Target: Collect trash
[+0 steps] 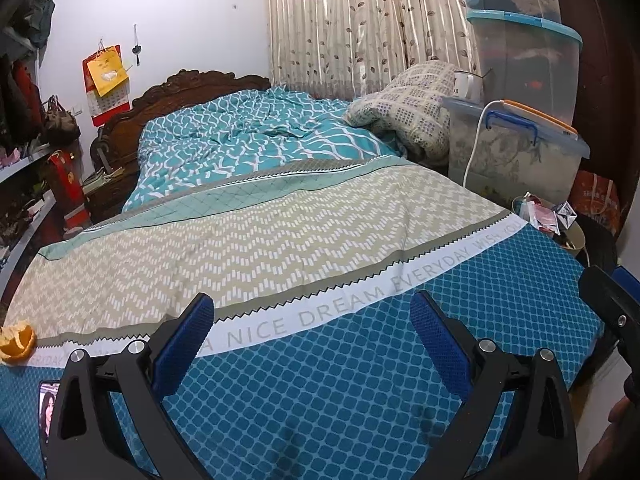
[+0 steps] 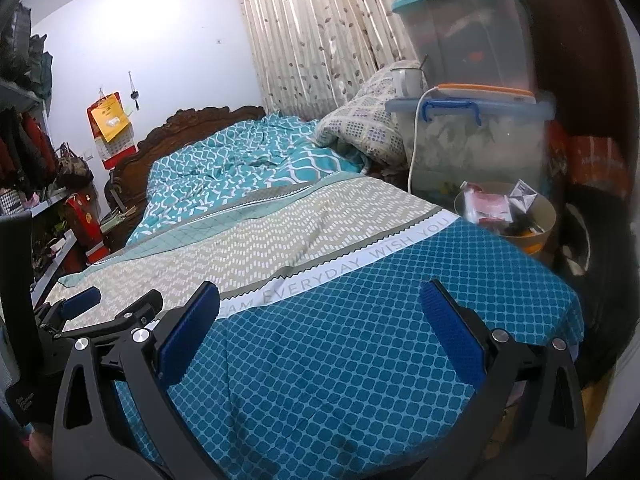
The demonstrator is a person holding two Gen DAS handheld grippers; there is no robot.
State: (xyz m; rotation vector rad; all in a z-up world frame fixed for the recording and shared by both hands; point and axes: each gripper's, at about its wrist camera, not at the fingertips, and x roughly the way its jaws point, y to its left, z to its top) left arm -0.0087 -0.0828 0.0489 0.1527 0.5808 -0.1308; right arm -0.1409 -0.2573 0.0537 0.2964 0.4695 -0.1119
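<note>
One orange peel [image 1: 17, 343], one trash bin [image 2: 548, 216], two empty grippers spread wide

Your bed [image 1: 280, 232] fills the middle of both views, its headboard [image 1: 160, 96] at the far end against the wall. A peel [image 1: 17, 342] lies on the sheet at the left edge of the left wrist frame, with a phone [image 1: 48, 408] just below it at lower left. Off the bed's right side, at the right of the frame, a bin [image 2: 540, 224] holds wrappers, and behind it storage boxes [image 2: 472, 148] stand stacked. A folded blanket [image 2: 360, 120] lies on the bed beside the boxes.
</note>
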